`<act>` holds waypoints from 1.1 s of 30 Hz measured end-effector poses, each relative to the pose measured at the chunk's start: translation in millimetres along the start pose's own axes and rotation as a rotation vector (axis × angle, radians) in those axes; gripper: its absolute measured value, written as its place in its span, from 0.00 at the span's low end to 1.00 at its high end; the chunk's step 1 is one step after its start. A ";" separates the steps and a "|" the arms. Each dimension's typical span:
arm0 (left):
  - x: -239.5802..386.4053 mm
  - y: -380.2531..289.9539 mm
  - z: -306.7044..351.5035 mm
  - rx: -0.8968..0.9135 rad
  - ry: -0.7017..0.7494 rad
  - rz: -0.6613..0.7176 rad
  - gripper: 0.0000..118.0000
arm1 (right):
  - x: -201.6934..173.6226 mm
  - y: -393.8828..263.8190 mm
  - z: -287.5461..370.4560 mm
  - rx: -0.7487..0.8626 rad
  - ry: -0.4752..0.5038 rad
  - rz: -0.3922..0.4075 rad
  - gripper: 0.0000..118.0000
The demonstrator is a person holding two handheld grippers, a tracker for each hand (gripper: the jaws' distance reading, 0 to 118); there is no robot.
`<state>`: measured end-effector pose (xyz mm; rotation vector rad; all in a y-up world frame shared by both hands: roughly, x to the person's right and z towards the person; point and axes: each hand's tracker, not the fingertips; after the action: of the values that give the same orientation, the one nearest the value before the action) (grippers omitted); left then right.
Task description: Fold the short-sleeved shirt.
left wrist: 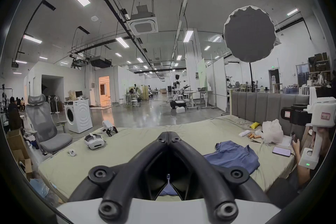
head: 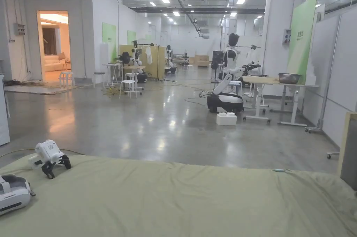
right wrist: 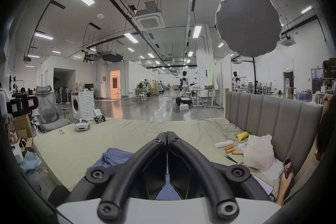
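The blue shirt (left wrist: 234, 156) lies crumpled on the pale green bed sheet (left wrist: 145, 137), toward the padded headboard (left wrist: 263, 106). The left gripper (left wrist: 168, 134) hangs above the sheet with its jaws pressed together on nothing. The right gripper (right wrist: 166, 134) is likewise closed and empty. Blue cloth shows below each, probably the same shirt. A white headset (left wrist: 94, 141) rests near the far edge.

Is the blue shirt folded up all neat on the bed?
No, in the left gripper view the blue shirt lies crumpled in a loose heap on the green bed sheet, not folded.
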<state>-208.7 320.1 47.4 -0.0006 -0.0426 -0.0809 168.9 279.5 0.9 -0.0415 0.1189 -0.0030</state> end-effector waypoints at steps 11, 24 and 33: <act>-46.4 -82.5 -111.7 -0.322 -0.070 0.237 0.80 | 14.4 -27.9 -15.2 -0.117 0.018 -0.084 0.00; -75.3 -299.8 -293.9 -0.801 0.013 0.311 0.40 | 52.8 -83.2 -25.2 -0.383 -0.096 -0.163 0.00; -48.2 -300.6 -307.7 -0.877 0.018 0.157 0.02 | 93.7 -170.3 -122.6 -0.586 -0.189 -0.292 0.67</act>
<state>-267.9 23.6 -262.4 -0.8784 0.0141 0.0630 247.3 103.8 -124.8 -0.6434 -0.0799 -0.2553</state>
